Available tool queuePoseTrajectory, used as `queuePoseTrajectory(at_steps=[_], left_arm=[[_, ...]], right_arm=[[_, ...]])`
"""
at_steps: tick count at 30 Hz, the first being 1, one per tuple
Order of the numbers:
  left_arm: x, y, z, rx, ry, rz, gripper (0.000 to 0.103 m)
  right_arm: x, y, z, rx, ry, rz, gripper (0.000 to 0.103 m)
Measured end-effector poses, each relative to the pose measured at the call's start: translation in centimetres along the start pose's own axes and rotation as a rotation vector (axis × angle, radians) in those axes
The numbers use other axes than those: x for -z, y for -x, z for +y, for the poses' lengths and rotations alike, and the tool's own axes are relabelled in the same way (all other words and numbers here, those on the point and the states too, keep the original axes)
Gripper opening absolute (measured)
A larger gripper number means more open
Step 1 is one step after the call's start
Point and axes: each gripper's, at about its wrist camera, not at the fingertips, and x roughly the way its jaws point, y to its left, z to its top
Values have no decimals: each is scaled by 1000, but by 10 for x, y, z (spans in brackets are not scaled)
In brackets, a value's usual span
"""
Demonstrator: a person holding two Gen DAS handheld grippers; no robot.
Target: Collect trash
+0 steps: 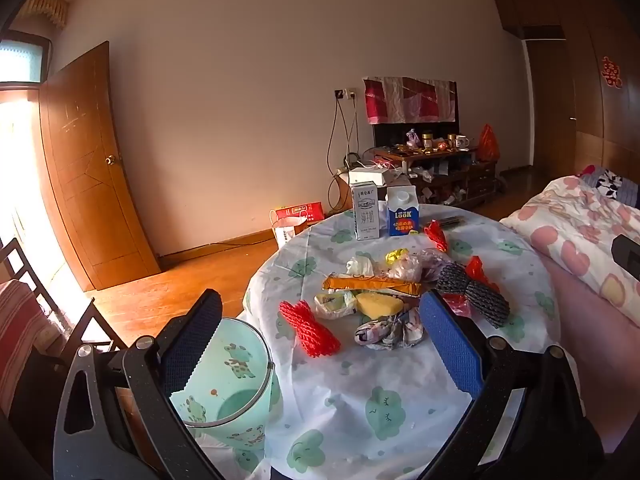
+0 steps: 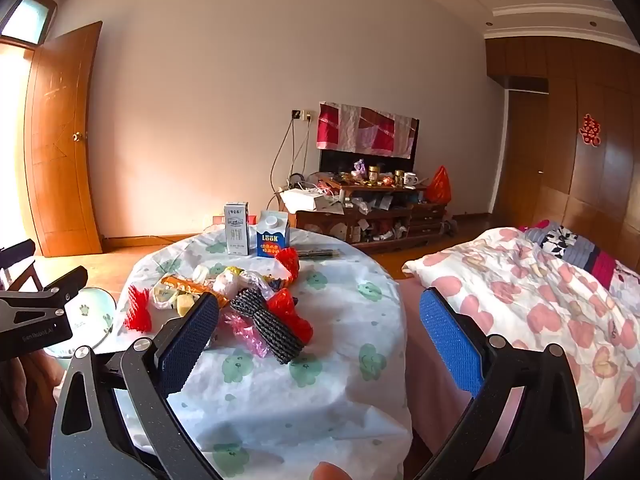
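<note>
A heap of trash lies mid-table on the frog-print cloth (image 1: 360,380): a red foam net (image 1: 308,328), an orange wrapper (image 1: 372,283), a yellow piece (image 1: 378,304), a crumpled patterned wrapper (image 1: 390,330), a dark grey foam net (image 1: 472,294) and red plastic scraps (image 1: 436,236). A mint green bin (image 1: 228,380) stands at the table's left edge. My left gripper (image 1: 320,328) is open and empty above the near side of the heap. My right gripper (image 2: 320,320) is open and empty, its left finger (image 2: 192,332) beside the dark grey net (image 2: 268,324).
Two upright cartons, a grey-white one (image 1: 365,210) and a blue one (image 1: 402,212), stand at the table's far edge. A bed with a floral quilt (image 2: 540,300) lies right of the table. A wooden door (image 1: 88,168) stands open at left. A cluttered TV stand (image 2: 372,212) is at the back.
</note>
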Motion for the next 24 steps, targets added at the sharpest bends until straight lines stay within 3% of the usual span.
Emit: queuePoseTrajectory(at_steps=[24], left_arm=[[-3, 7, 4, -15, 1, -26, 97]], right_arm=[[6, -4, -2, -2, -6, 9, 98]])
